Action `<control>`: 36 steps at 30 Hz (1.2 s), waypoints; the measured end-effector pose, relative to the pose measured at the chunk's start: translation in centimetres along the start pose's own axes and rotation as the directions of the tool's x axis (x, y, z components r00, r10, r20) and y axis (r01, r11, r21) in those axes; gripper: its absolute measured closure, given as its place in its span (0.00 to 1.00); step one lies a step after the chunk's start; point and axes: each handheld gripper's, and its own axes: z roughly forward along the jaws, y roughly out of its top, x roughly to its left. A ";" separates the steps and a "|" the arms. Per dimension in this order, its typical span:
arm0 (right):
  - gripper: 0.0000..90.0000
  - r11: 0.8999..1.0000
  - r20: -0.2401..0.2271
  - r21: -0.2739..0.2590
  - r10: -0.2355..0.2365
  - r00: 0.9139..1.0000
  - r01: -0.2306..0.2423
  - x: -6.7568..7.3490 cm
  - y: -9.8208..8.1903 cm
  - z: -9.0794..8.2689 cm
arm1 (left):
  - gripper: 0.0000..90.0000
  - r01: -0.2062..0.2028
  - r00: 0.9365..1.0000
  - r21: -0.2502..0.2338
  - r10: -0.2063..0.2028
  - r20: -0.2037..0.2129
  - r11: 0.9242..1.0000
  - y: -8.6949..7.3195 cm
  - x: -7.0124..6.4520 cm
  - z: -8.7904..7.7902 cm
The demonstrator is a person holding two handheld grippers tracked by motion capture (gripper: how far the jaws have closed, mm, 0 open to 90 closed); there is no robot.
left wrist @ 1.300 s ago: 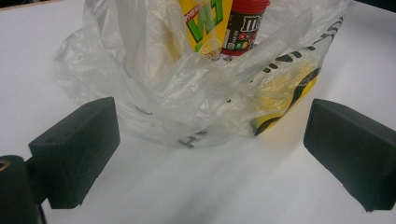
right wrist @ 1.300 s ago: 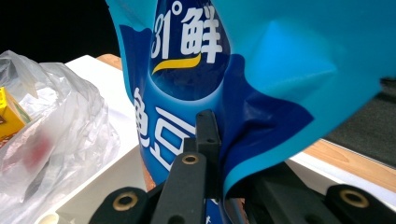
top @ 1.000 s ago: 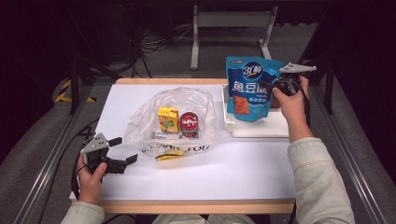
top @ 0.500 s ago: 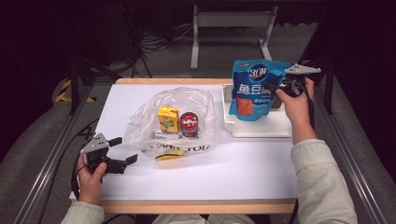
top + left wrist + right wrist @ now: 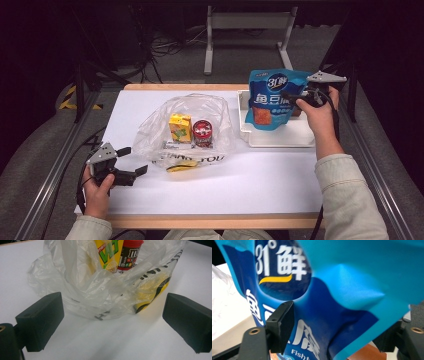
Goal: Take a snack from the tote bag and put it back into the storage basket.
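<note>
Right fingers just opening around blue pouch — clear them sideways, leave it leaning in tray. Left fingers wide open, empty.

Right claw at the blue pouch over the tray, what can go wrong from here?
1. The right claw's jaws have just been opening with the blue pouch between them. Standing in the white tray, it may topple over the rim.
2. The plastic bag lies slack and the left claw is open, off it, so the pouch could snag on entry.
</note>
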 end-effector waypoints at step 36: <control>0.25 0.992 -0.080 -0.117 -0.051 0.996 0.042 5.7 1.3 -9.2 | 0.04 -0.011 1.000 -0.004 0.011 0.007 1.000 0.6 -0.1 0.6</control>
